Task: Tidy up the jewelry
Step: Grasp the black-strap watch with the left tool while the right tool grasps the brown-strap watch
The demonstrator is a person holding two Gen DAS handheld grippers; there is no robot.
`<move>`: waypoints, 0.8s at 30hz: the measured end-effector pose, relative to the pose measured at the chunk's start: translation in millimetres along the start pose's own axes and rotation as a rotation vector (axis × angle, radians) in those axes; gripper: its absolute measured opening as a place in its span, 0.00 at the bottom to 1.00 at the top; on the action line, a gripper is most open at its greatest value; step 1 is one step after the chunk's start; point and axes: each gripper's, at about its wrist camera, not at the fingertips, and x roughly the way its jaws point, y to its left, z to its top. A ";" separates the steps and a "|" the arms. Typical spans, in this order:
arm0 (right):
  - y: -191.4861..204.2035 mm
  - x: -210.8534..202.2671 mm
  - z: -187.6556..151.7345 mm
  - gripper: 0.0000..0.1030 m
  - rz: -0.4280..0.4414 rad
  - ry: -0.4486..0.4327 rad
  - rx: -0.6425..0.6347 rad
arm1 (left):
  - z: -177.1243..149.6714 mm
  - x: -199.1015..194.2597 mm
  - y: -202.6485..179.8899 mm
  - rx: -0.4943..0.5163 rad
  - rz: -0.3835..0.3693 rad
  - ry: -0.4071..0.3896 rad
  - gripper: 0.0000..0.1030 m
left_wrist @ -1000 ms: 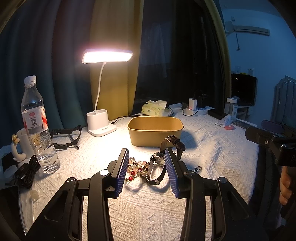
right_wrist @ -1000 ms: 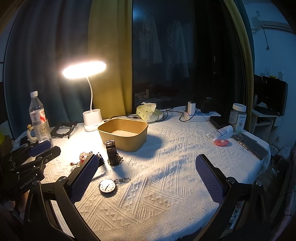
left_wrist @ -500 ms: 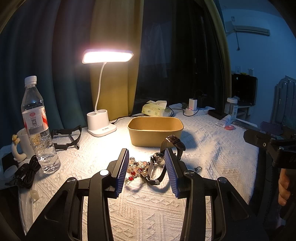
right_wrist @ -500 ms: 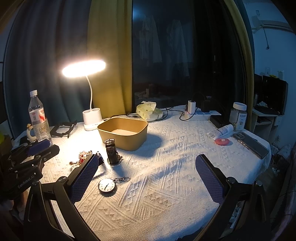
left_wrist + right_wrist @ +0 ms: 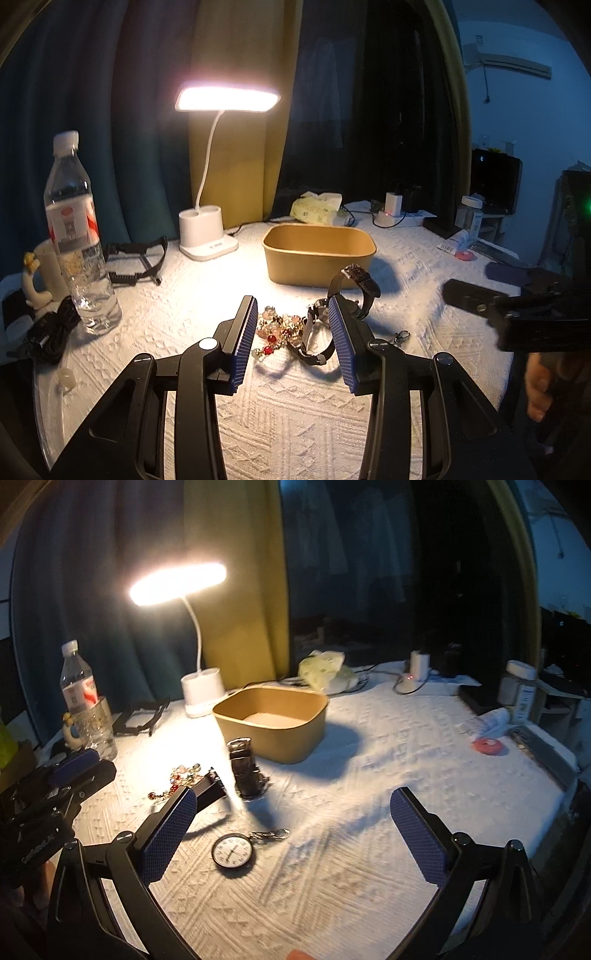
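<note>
A tan box (image 5: 318, 254) stands mid-table and shows open and empty in the right wrist view (image 5: 273, 722). In front of it lie a red beaded bracelet (image 5: 275, 332), a black-strap wristwatch (image 5: 314, 334) and a second dark watch (image 5: 356, 286) standing on its strap (image 5: 245, 770). A white-faced pocket watch (image 5: 232, 850) with a clasp lies nearer. My left gripper (image 5: 291, 343) is open, its blue pads either side of the bracelet and wristwatch. My right gripper (image 5: 291, 834) is wide open above the cloth, the pocket watch between its pads.
A lit white desk lamp (image 5: 207, 236) stands behind the box. A water bottle (image 5: 75, 236) and mug (image 5: 40, 273) are at the left, with black cables. A tissue pack (image 5: 317, 208), charger, jar (image 5: 519, 686) and phone sit at the back and right.
The right gripper has moved forward and down toward the table, so the pocket watch now lies between its pads. The left gripper has barely moved.
</note>
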 end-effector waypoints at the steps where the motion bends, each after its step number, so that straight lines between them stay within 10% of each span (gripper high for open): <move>1: 0.8 4.3 1.2 1.00 0.014 0.024 0.013 | -0.2 2.0 1.1 -0.005 -0.003 0.010 0.42; 12: 18.5 63.5 22.3 0.79 0.113 0.130 -0.016 | -1.6 27.6 5.6 -0.031 -0.068 0.130 0.42; 24: 20.2 105.9 20.7 0.21 0.216 0.247 -0.028 | 0.8 65.8 6.5 -0.066 -0.073 0.271 0.41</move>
